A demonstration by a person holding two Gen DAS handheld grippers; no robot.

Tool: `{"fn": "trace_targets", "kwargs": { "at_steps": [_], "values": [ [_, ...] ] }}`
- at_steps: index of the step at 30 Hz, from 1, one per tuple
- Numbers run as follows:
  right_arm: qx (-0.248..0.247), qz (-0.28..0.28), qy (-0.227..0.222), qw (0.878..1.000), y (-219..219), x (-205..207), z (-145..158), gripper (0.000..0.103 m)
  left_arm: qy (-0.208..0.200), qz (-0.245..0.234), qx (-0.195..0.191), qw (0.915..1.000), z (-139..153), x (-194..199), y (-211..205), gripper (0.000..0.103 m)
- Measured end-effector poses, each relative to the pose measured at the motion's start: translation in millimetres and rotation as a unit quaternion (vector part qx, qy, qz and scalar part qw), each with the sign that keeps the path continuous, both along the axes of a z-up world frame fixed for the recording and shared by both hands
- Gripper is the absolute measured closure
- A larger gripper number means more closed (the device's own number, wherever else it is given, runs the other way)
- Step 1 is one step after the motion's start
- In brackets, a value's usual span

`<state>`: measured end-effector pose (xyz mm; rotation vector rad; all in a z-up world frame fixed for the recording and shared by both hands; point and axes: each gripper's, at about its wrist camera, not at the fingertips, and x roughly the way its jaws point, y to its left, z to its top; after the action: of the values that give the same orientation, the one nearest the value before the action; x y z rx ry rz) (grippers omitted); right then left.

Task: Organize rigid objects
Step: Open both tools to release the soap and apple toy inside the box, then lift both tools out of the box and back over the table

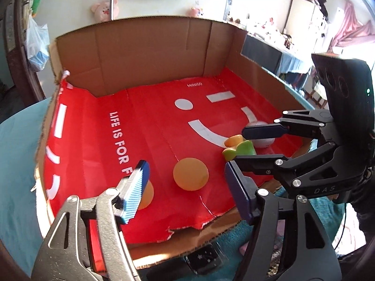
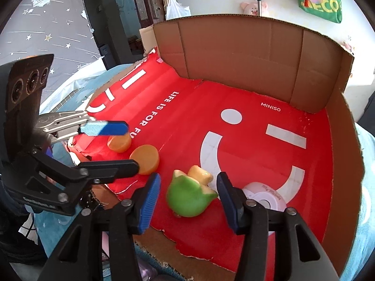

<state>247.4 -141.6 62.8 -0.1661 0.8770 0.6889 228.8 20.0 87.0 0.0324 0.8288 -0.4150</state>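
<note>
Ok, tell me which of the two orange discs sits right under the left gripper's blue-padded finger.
The orange disc nearer the box's torn front edge, partly hidden by that finger. The other orange disc lies clear of it, closer to the green toy.

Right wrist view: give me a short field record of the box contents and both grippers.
container: cardboard box lined with red printed paper
orange discs: two, near the left gripper
green figurine: between the right gripper fingers, pads not touching
yellow piece: just behind the figurine
pale round object: beside the right finger
left gripper: open, nothing held
right gripper: open
</note>
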Motion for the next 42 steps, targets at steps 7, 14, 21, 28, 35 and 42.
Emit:
{"fn": "trace_targets", "kwargs": {
  "at_steps": [7, 14, 21, 28, 35, 42],
  "values": [
    [0.008, -0.008, -0.018, 1.0, -3.4, -17.7, 17.5, 0.043, -0.012, 0.028, -0.018, 0.9994, 12.7, -24.7, 8.4, 0.03],
    [0.026, -0.02, -0.054, 0.998, -8.7, -52.3, 48.0, 0.03, -0.039, 0.06, -0.044, 0.9965, 34.5, -64.4, 17.8, 0.023],
    [0.05, -0.05, -0.104, 0.992, -21.5, -96.1, 81.4, 0.011, -0.071, 0.101, -0.076, 0.9894, 53.9, -106.2, 31.8, 0.01],
    [0.079, -0.09, -0.16, 0.98, -41.2, -149.6, 108.4, 0.001, -0.132, 0.13, -0.071, 0.98, 68.7, -155.2, 34.6, 0.005],
    [0.087, -0.129, -0.208, 0.966, -56.7, -200.5, 111.1, 0.0, -0.19, 0.147, -0.051, 0.9694, 68.6, -196.7, 22.7, 0.002],
    [0.08, -0.157, -0.262, 0.949, -59.0, -246.5, 88.8, 0.0, -0.229, 0.16, -0.026, 0.9598, 52.0, -225.7, 5.8, 0.002]
  ]
}}
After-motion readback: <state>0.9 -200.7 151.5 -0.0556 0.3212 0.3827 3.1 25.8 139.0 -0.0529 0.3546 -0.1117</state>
